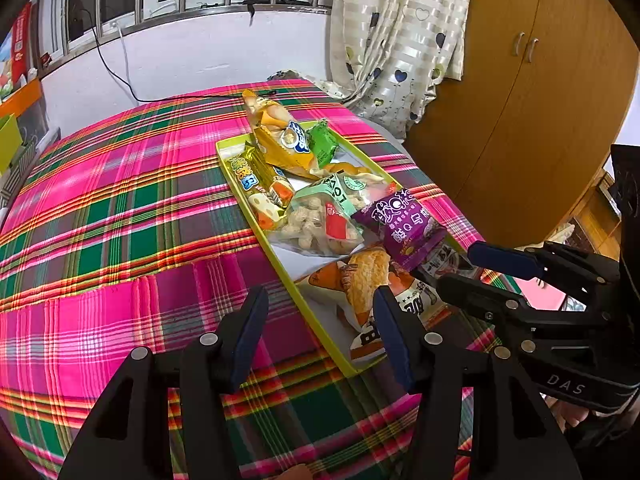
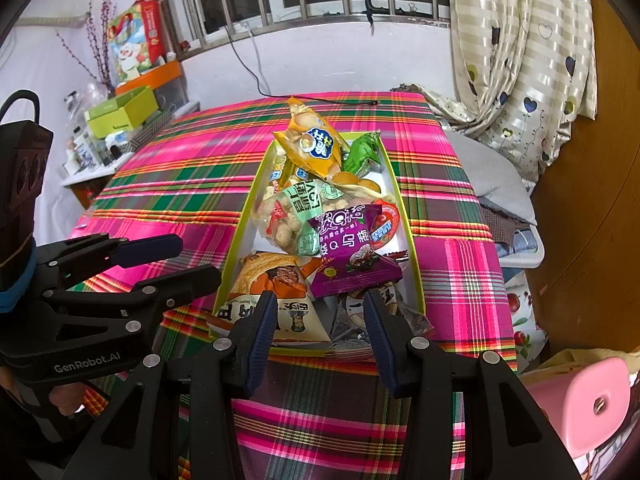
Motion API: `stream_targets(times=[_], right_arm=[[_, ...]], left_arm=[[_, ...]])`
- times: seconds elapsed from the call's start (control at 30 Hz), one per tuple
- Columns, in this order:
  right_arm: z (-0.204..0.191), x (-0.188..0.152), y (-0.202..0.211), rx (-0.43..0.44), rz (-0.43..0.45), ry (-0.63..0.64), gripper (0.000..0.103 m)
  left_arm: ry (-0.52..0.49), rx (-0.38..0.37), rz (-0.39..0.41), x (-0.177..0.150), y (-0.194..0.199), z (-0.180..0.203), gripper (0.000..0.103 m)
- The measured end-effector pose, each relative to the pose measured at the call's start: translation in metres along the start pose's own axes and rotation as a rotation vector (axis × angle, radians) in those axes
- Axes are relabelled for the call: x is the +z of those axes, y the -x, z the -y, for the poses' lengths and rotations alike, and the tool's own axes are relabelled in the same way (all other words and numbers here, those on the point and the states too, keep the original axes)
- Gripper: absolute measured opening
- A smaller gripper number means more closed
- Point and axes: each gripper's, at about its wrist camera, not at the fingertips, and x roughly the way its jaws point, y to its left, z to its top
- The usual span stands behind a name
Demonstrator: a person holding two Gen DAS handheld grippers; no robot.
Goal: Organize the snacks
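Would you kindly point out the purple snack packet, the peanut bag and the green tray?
purple snack packet (image 2: 352, 248): right wrist view, printed front.
peanut bag (image 1: 316, 224): left wrist view, clear middle.
green tray (image 1: 256, 216): left wrist view, left rim.

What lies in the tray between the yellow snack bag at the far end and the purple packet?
In the right wrist view, the clear peanut bag with a mint label lies between the yellow snack bag and the purple packet.

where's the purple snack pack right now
The purple pack lies in the green tray, toward its near end in the right wrist view, on top of the other snacks, just past the peanut bag and above the orange packet.
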Motion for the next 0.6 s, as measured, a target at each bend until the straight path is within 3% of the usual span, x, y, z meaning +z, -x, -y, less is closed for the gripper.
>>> stream_targets(times=[0.6], right_arm=[[-0.0003, -0.0006, 0.0003, -0.001, 0.002, 0.003, 0.043]], left_arm=[[-0.012, 0.014, -0.002, 0.0001, 0.0005, 0.0052, 0.056]])
